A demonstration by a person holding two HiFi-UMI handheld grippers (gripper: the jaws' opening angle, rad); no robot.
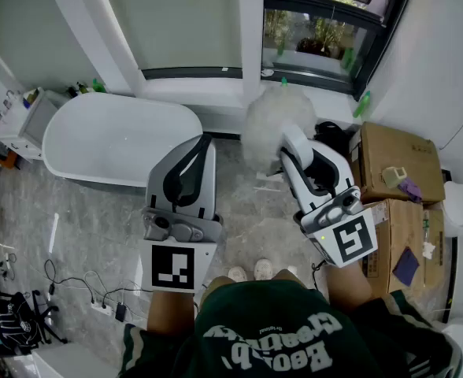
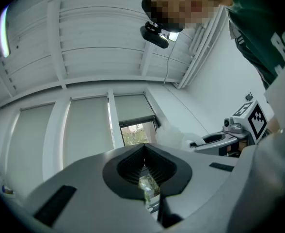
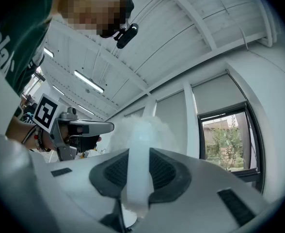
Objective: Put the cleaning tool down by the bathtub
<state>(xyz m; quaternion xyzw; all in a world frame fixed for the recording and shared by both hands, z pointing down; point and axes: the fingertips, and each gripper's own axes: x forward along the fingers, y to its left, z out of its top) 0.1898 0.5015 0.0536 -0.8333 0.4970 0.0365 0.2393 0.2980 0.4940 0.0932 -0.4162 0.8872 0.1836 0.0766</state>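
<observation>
Well, R gripper (image 3: 138, 177) grips duster (image 3: 142, 130), shirt (image 1: 294, 333) txt unclear

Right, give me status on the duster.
Left gripper shut, empty. Right gripper shut on duster handle; duster not yet down. Tub ahead left; boxes at right, not in the way.

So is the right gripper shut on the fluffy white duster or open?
Shut: the right gripper clamps the fluffy white duster by its pale handle.
</observation>
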